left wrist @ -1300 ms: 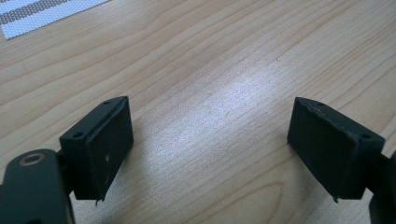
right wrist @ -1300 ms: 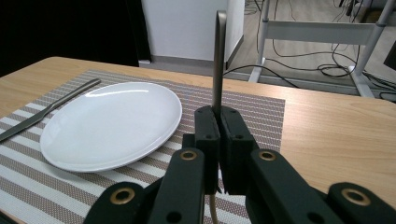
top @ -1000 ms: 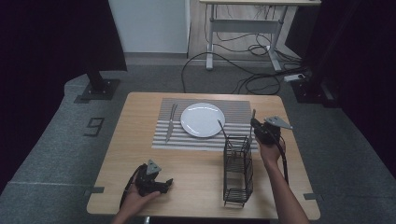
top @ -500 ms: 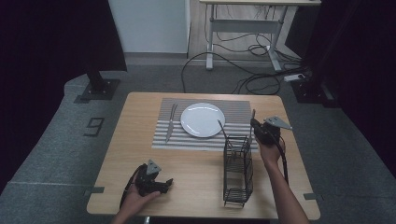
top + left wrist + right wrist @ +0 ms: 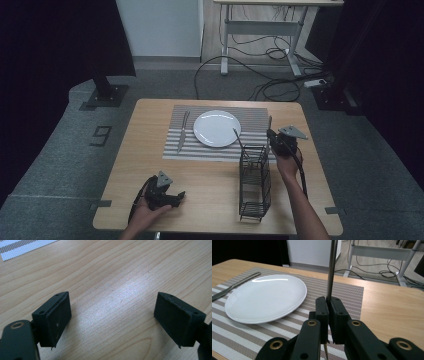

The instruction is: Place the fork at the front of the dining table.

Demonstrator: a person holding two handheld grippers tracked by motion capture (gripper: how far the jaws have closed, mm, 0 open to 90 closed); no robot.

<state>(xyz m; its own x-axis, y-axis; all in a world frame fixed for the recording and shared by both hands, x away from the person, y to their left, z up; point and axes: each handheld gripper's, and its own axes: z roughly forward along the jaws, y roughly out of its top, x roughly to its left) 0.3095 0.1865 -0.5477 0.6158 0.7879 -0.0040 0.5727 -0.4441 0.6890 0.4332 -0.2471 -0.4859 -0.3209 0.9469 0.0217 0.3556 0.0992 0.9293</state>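
Observation:
A white plate (image 5: 217, 128) (image 5: 265, 297) sits on a striped placemat (image 5: 172, 148) (image 5: 352, 290), with a knife (image 5: 183, 131) (image 5: 234, 286) to its left. My right gripper (image 5: 274, 136) (image 5: 329, 300) is shut on a slim metal utensil (image 5: 269, 125) (image 5: 332, 267), held upright over the mat's right edge, just beyond a black wire cutlery basket (image 5: 255, 182). Another utensil handle (image 5: 238, 137) sticks out of the basket. I cannot tell what kind of utensil I hold. My left gripper (image 5: 177, 196) (image 5: 112, 315) rests open on bare wood at the front left, nothing between its pads.
The wooden table (image 5: 145, 165) stands on grey carpet. Cables (image 5: 260, 82) and a desk frame (image 5: 260, 25) lie on the floor beyond its far edge. A dark stand base (image 5: 106, 95) is at the far left.

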